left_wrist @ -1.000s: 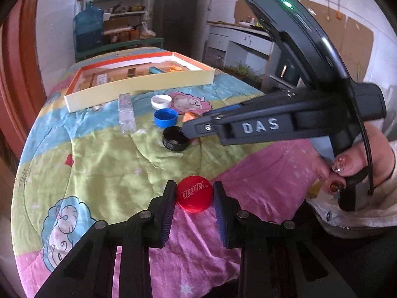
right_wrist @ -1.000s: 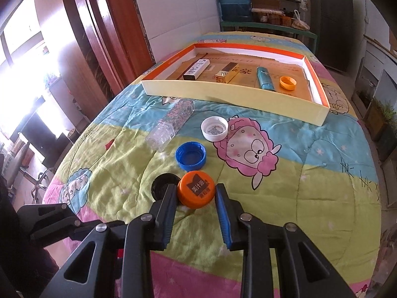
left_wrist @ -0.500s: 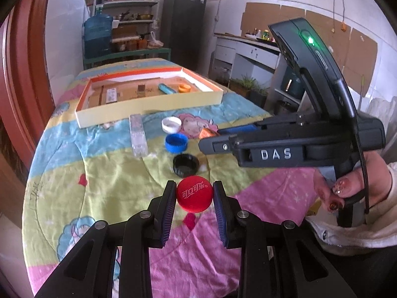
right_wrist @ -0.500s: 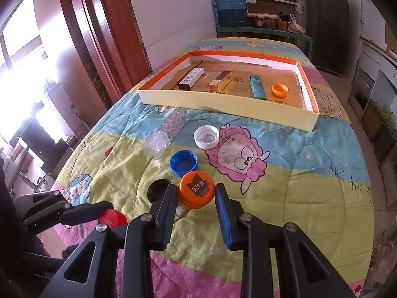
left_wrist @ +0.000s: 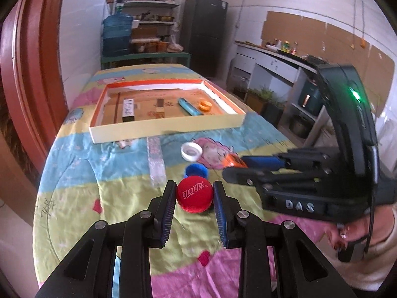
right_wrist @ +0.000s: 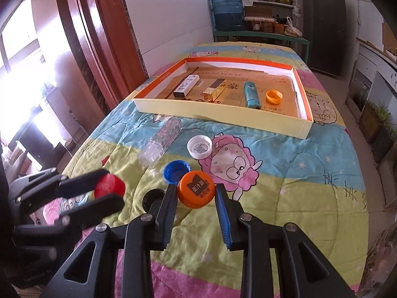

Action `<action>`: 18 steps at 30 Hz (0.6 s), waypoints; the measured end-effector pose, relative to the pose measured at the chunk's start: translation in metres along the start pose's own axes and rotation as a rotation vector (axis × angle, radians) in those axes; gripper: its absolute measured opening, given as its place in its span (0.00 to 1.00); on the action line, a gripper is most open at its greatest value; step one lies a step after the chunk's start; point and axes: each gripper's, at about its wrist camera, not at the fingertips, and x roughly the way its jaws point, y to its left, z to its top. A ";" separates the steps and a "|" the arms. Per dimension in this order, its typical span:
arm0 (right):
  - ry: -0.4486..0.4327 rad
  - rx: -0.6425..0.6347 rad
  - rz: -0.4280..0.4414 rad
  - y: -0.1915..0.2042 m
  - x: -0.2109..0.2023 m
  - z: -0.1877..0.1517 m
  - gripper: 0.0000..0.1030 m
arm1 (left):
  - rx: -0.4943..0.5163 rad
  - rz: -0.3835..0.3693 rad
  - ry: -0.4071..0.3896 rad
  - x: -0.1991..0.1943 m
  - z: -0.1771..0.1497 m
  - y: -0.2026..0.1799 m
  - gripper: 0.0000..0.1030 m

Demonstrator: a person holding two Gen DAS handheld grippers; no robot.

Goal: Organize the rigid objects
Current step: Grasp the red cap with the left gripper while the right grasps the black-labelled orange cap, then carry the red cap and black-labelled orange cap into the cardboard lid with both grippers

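Lying across the upper middle of the frame, the shallow box [right_wrist: 223, 110] holds small items. Lower down, the left gripper [left_wrist: 194, 195] clamps a red cap [left_wrist: 194, 195] at frame centre, and the right gripper [right_wrist: 196, 193] clamps an orange cap [right_wrist: 196, 189] likewise.

Each fisheye camera sits just behind its own claw, looking forward and downward over the colourful cartoon-print quilt [left_wrist: 74, 164] on the tabletop. The left view holds the right claw [left_wrist: 235, 166] at 3 o'clock; the right view holds the left claw [right_wrist: 109, 193] at 9 o'clock. Both share the shallow orange-rimmed cardboard tray [right_wrist: 218, 114] at 12 o'clock.
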 end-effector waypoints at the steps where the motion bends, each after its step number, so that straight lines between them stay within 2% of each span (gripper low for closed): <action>1: -0.002 0.001 -0.001 -0.001 0.000 0.001 0.31 | -0.007 0.007 0.000 0.001 0.003 0.002 0.30; 10: -0.008 0.017 -0.004 -0.007 0.002 0.004 0.31 | -0.052 0.071 -0.007 0.011 0.026 0.018 0.30; 18: -0.009 0.036 -0.011 -0.017 0.004 0.007 0.31 | -0.073 0.092 -0.006 0.021 0.042 0.030 0.30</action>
